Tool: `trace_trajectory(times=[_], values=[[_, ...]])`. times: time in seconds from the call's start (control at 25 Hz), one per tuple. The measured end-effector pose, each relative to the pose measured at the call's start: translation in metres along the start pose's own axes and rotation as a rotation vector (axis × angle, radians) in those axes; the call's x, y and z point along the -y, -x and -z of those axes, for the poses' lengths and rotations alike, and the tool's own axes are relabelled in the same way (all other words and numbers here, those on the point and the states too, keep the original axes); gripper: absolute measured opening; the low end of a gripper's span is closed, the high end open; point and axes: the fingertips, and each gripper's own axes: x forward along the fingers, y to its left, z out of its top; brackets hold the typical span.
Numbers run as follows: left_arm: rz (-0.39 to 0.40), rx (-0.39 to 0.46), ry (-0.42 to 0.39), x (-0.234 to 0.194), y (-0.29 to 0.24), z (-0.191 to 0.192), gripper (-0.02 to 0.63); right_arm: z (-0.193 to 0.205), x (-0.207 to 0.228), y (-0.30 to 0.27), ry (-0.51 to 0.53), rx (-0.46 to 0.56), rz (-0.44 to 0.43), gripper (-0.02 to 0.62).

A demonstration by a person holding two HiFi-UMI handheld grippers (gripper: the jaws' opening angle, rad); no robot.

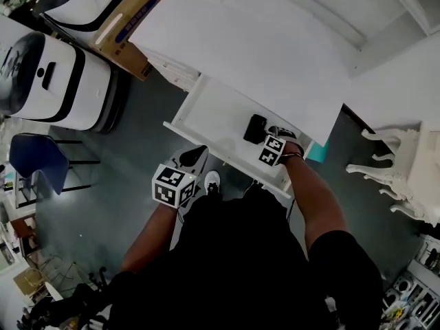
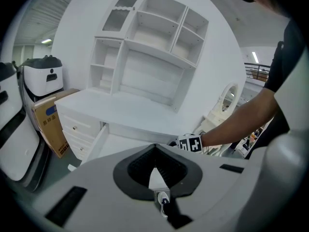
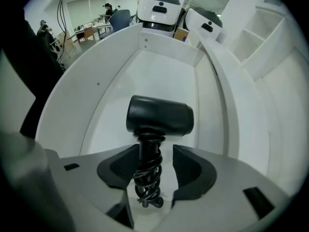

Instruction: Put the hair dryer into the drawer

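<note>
The black hair dryer (image 1: 255,128) lies inside the open white drawer (image 1: 213,112), near its front right. In the right gripper view the hair dryer (image 3: 159,115) points away from me, its cord wound round the handle. That handle lies between the parted jaws of my right gripper (image 3: 159,166); the left pad is against the cord and a gap shows on the right. In the head view the right gripper (image 1: 265,135) reaches into the drawer. My left gripper (image 1: 198,153) hovers just outside the drawer's front, shut and empty (image 2: 154,151).
The drawer belongs to a white vanity desk (image 1: 261,53) with a shelf unit (image 2: 154,37). A cardboard box (image 1: 130,23) and white machines (image 1: 55,81) stand to the left, with a blue chair (image 1: 34,157) nearby. A white ornate chair (image 1: 405,163) stands at the right.
</note>
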Motion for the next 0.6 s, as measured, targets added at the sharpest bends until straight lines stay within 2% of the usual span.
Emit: trace_trajectory(times=[0.2,0.32,0.36,0.48,0.6], values=[[0.063,0.013,-0.052,0.004,-0.002,-0.009,0.011,-0.005,0.005,0.037,-0.172,0.078,0.060,0.219],[0.093,0.018,-0.079,0.005,0.000,-0.013,0.011,-0.012,0.003,0.060,-0.311,0.145,0.079,0.217],[0.103,0.019,-0.088,0.005,0.001,-0.014,0.011,-0.015,0.002,0.069,-0.363,0.172,0.085,0.201],[0.136,0.023,-0.116,0.008,0.003,-0.017,0.011,-0.026,0.001,0.101,-0.518,0.272,0.114,0.086],[0.171,0.022,-0.143,0.012,0.008,-0.017,0.011,-0.041,-0.005,0.138,-0.668,0.397,0.123,0.037]])
